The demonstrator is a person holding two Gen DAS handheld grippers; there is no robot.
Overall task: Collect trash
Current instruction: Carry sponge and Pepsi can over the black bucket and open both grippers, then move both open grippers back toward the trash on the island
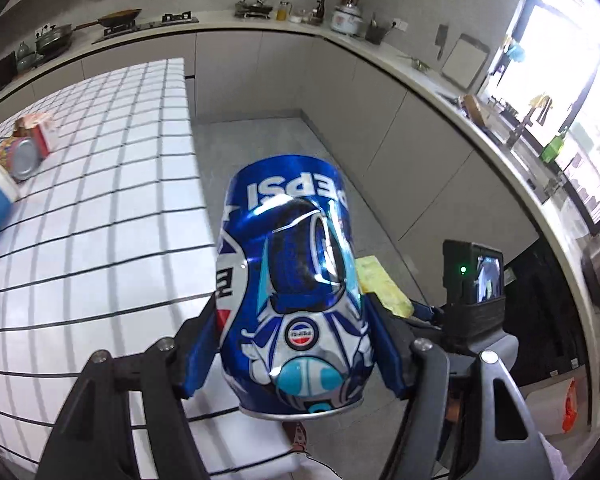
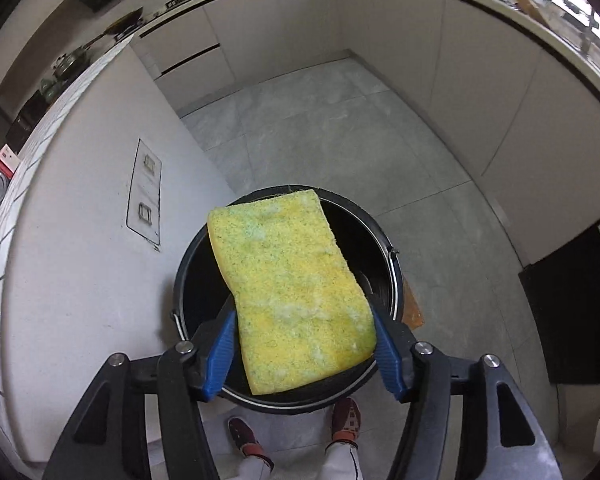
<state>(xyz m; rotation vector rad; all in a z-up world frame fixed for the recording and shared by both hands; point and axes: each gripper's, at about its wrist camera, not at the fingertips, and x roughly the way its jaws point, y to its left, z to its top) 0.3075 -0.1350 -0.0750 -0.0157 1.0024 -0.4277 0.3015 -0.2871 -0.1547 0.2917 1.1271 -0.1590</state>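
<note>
Both jaws carry trash: the left gripper [image 1: 292,344] is closed on a dented blue can [image 1: 296,288], and the right gripper [image 2: 304,348] has a yellow sponge [image 2: 296,292] between its blue pads [image 2: 220,356]. On the right side I cannot tell if the pads press the sponge or only stand beside its edges. The sponge hangs directly over the open black bin [image 2: 188,280] on the floor, its long axis pointing away from the jaws, across the opening. So the right hand is nearer to the bin, and I judge the sponge only needs to fall straight down. The can is held beside the tiled table [image 1: 100,220], where more trash [image 1: 16,156] lies.
</note>
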